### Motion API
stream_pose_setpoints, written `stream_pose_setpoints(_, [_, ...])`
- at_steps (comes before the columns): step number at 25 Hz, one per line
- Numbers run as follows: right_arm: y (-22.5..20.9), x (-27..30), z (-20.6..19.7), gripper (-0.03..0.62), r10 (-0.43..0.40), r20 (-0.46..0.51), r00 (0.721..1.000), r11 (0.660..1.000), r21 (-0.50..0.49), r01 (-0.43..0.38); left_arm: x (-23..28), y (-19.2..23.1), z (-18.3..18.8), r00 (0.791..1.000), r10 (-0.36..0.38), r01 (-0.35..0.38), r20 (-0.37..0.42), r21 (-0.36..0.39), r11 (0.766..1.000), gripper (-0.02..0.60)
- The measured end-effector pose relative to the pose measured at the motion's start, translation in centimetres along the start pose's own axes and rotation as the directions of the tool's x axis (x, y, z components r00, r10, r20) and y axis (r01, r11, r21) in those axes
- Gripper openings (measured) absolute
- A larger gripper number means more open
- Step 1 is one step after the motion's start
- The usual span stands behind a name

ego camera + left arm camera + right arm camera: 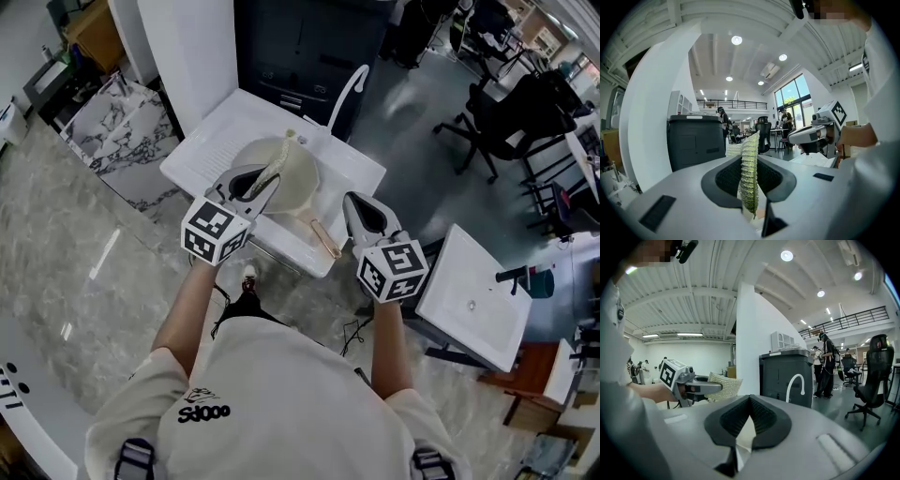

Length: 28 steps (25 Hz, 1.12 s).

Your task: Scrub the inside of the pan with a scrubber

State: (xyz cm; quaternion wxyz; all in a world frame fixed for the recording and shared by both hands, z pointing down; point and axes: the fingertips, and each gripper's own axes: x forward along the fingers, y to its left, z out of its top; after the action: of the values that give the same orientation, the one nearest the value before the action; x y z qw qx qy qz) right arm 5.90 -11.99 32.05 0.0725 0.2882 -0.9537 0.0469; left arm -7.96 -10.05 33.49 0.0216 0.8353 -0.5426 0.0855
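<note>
My left gripper (246, 184) pinches the soft-looking, floppy mesh scrubber (750, 173) over the pan (300, 180); my right gripper (367, 216), clenched empty, could steady its handle (325, 240) at five o'clock.

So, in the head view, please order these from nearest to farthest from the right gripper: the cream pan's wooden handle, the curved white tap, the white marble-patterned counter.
1. Wooden handle of the cream pan: just left of the right gripper.
2. Curved white tap: beyond the pan, at the white sink's back.
3. White marble-patterned counter: far left.
</note>
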Motion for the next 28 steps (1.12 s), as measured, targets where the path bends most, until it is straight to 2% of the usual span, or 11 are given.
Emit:
stream_pose_setpoints(8, [-2.5, 4.8, -0.9, 0.009, -0.061, -0.022, 0.998, 0.997, 0.042, 0.062, 5.2, 5.2, -1.9, 0.998, -0.056, 0.056, -0.030, 0.013, 0.998, 0.072])
stream_pose_setpoints(17, [-3.6, 8.2, -3.7, 0.009, -0.099, -0.072, 0.992, 0.991, 0.079, 0.105, 10.3, 7.3, -5.5, 0.985, -0.136, 0.141, -0.107, 0.039, 0.989, 0.072])
stream_pose_setpoints(22, [-4.2, 9.2, -4.5, 0.009, -0.148, -0.067, 0.987, 0.980, 0.121, 0.155, 13.1, 7.7, -7.7, 0.964, -0.205, 0.217, -0.169, 0.054, 0.975, 0.072])
stream_pose_setpoints(28, [-5.8, 9.6, -6.8, 0.009, -0.267, -0.116, 0.957, 0.945, 0.161, 0.283, 16.3, 9.1, -14.0, 0.922, -0.267, 0.290, -0.282, 0.043, 0.956, 0.072])
